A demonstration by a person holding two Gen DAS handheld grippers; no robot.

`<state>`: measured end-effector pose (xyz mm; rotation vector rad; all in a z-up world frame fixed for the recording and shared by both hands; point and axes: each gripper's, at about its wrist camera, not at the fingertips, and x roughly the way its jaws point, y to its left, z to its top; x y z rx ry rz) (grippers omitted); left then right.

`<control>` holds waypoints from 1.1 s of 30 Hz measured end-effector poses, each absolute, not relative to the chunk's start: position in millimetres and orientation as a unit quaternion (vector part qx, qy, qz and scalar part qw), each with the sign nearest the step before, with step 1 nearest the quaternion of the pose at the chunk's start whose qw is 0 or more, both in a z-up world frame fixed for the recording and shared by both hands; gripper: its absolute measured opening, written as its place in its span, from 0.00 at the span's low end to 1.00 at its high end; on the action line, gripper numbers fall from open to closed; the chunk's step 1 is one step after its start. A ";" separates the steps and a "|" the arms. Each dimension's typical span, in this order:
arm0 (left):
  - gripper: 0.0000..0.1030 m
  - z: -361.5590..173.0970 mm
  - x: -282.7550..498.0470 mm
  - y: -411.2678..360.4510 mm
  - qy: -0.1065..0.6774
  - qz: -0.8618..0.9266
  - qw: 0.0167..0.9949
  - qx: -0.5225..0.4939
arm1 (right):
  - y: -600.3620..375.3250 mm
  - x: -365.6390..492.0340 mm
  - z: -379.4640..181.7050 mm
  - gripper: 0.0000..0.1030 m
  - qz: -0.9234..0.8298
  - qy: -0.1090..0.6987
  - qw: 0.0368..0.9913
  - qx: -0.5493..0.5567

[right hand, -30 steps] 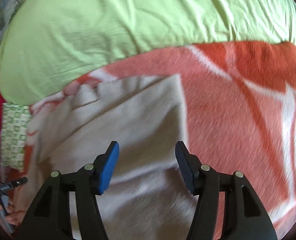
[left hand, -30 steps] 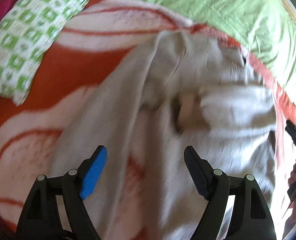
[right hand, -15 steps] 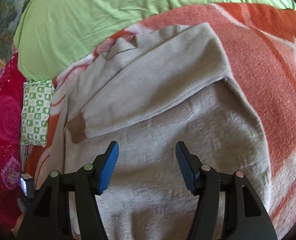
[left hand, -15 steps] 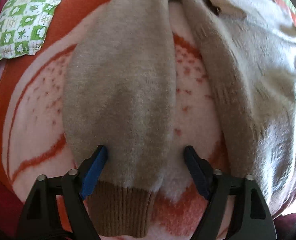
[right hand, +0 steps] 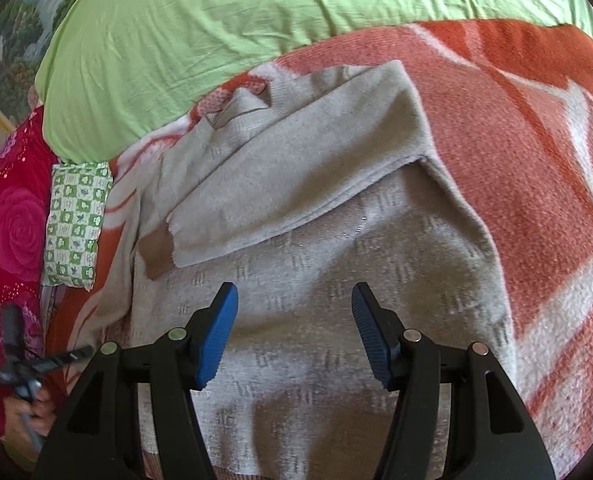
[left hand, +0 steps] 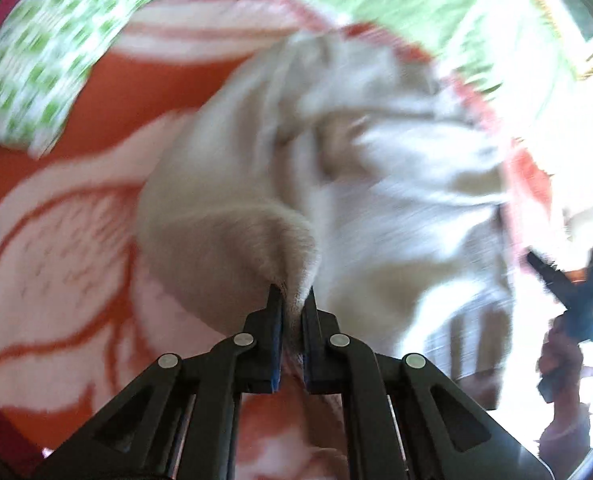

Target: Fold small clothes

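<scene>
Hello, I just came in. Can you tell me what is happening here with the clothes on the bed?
A person is folding a beige sweater on an orange and white blanket, with a handheld claw in each hand. The left claw is shut on the sweater's left sleeve and lifts it; that view is blurred. The right claw is open above the sweater's body, holding nothing. The right sleeve already lies folded across the chest. A green checked cloth lies beside it.
</scene>
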<state>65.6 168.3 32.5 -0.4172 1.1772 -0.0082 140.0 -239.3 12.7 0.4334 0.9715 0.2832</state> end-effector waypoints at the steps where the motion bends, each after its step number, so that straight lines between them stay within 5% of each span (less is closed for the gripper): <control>1: 0.05 41.8 77.0 157.4 0.540 -0.023 0.817 -0.202 | -241.3 140.3 11.7 0.59 0.133 0.462 0.852 0.208; 9: 0.05 91.3 208.4 31.4 0.475 -0.126 0.845 -0.209 | -260.3 148.8 1.3 0.59 0.127 0.464 0.846 0.228; 21: 0.09 -43.4 331.3 -86.7 0.567 -0.136 0.801 -0.139 | -294.7 166.2 -24.5 0.59 0.107 0.478 0.835 0.252; 24: 0.20 -51.4 328.2 -81.4 0.587 -0.154 0.779 -0.160 | -292.2 172.6 -28.2 0.59 0.114 0.482 0.833 0.246; 26: 0.44 -42.2 316.0 -71.5 0.588 -0.163 0.775 -0.165 | -285.0 176.3 -28.1 0.59 0.127 0.480 0.834 0.241; 28: 0.53 -24.7 292.4 -51.7 0.567 -0.160 0.791 -0.167 | -272.6 180.4 -28.4 0.59 0.148 0.480 0.833 0.232; 33: 0.60 -5.2 227.2 21.5 0.531 -0.054 0.837 -0.121 | -227.9 191.4 -34.3 0.59 0.197 0.484 0.830 0.194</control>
